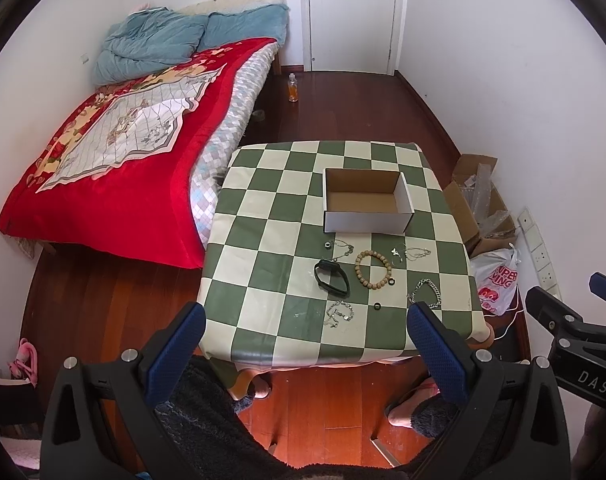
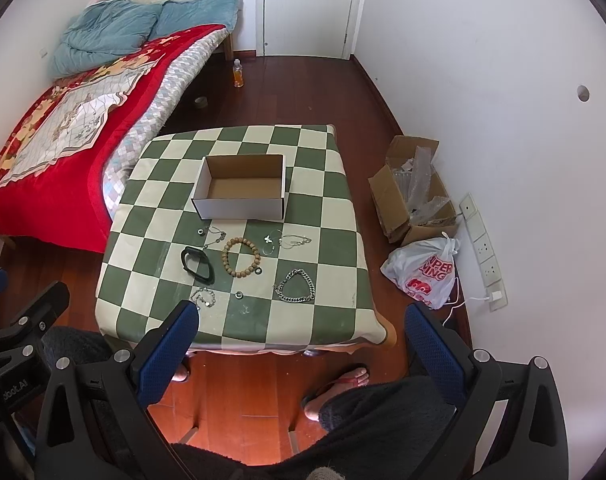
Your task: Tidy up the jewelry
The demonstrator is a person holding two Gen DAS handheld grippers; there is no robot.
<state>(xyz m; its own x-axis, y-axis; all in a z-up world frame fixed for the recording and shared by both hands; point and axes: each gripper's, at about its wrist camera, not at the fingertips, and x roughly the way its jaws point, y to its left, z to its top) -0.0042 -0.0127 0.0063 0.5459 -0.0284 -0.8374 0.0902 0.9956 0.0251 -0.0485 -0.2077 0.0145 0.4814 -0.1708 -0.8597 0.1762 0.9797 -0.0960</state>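
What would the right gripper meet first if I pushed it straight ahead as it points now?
Probably the green-and-cream checkered tablecloth near the table's front edge, close to the chunky silver chain bracelet. Depth is uncertain; the open right gripper is held above it.

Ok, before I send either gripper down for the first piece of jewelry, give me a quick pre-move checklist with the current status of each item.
1. Left gripper open and holding nothing: ok.
2. Right gripper open and holding nothing: ok.
3. Cardboard box open on top, nothing inside, ready to receive: ok.
4. Pieces lie apart enough to grab singly: wooden bead bracelet, black band and chunky chain bracelet ok; thin necklaces near the box cannot tell, possibly tangled.
5. Both grippers above the table's near edge, not over a piece yet: not ok, needs aligning.
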